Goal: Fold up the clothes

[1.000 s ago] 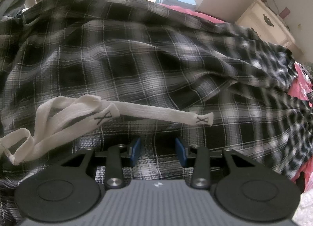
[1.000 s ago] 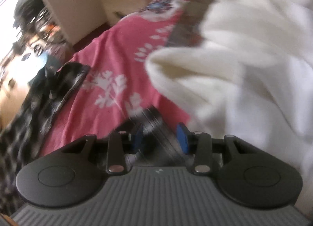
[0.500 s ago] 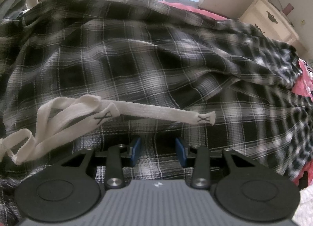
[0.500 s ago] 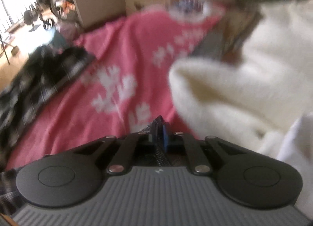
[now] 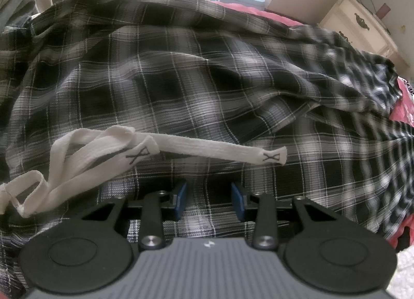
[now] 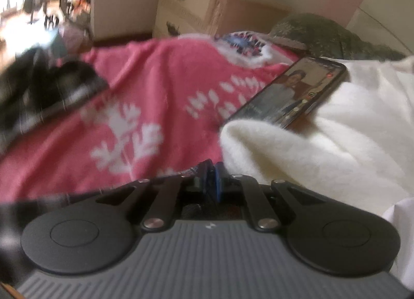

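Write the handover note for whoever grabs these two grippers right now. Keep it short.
Left gripper: jaws open, holding nothing, low over the plaid garment, just behind its white drawstring.
Right gripper: jaws shut on an edge of plaid fabric, over the pink blanket; that view is blurred.
Nearby: a phone rests partly on the white fleece, close to the right gripper.
Done: one edge gripped. No fold visible yet; the garment lies spread and wrinkled.
Left: probably grip the near edge with the left, then fold.

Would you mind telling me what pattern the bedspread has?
The bedspread is pink with white leaf-like prints, clearest in the right wrist view.
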The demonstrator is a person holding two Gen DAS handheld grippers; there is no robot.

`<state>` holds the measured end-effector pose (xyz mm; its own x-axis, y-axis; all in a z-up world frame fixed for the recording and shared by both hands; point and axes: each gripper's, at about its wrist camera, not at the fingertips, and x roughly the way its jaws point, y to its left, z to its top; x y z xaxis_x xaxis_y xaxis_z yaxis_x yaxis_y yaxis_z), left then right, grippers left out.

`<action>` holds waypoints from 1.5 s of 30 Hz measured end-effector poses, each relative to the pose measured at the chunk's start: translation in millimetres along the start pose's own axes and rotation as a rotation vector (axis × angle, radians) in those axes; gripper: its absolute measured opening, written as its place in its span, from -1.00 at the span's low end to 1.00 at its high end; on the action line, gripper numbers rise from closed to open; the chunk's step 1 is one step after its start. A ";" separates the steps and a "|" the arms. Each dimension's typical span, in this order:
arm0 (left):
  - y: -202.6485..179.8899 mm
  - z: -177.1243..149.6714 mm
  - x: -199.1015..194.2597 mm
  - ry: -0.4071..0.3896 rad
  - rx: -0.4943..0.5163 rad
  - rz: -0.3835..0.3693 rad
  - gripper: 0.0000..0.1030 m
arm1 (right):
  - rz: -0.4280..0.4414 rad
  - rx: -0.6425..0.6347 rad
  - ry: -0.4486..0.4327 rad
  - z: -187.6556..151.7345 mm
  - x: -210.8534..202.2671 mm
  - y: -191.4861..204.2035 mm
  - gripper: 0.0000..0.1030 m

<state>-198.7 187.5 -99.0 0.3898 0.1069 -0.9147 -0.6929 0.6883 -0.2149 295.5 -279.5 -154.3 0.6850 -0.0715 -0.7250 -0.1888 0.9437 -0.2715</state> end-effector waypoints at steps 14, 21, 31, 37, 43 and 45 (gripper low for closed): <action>7.0 0.8 0.4 -0.007 -0.020 -0.011 -0.26 | 0.494 0.072 0.036 -13.1 -91.9 44.8 -0.45; 3.9 -3.8 -1.6 -0.014 -0.004 -0.007 -0.25 | 0.505 0.016 0.134 -22.1 -48.0 102.1 -0.49; 5.7 -0.6 2.5 -0.011 -0.008 -0.019 -0.25 | 0.333 0.276 0.107 -0.8 -68.1 -11.6 -0.49; 6.0 3.7 1.9 0.009 0.015 -0.011 -0.25 | 0.353 0.081 0.323 -55.0 -85.7 -46.6 -0.52; -5.8 10.1 7.4 0.007 0.011 -0.002 -0.25 | 0.181 0.031 0.575 -94.2 -53.2 -54.1 -0.57; -7.1 11.1 8.2 0.009 0.013 -0.002 -0.25 | 0.114 -0.034 0.619 -96.2 -54.6 -52.2 -0.55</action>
<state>-183.9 191.4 -101.2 0.3861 0.0990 -0.9171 -0.6841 0.6977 -0.2127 200.3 -355.9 -161.4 0.1265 -0.1541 -0.9799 -0.2660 0.9464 -0.1831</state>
